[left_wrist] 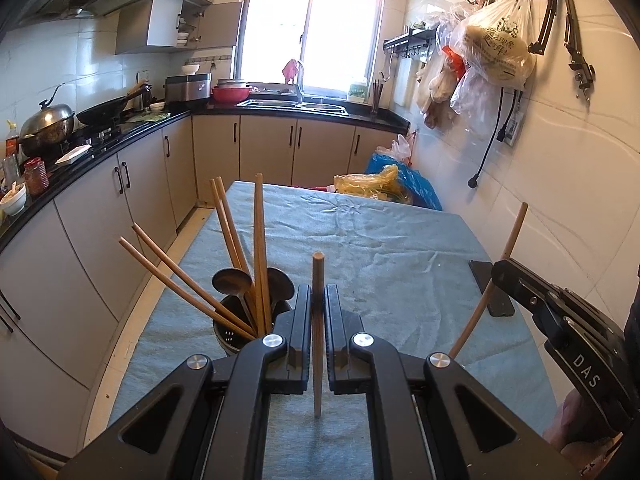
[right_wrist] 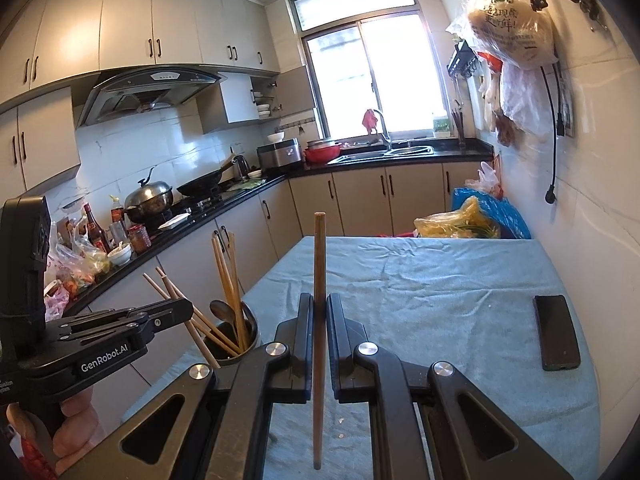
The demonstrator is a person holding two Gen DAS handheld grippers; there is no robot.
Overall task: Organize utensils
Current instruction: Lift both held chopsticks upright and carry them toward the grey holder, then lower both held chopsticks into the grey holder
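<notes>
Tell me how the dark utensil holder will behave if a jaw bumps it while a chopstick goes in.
The utensil holder looks narrow and upright, so it may tip. Its chopsticks lean out far to one side, probably adding leverage. The cloth underneath likely resists sliding.

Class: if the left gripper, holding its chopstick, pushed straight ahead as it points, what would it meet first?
Probably the blue tablecloth; the left gripper points down past the utensil holder, which sits just left.
</notes>
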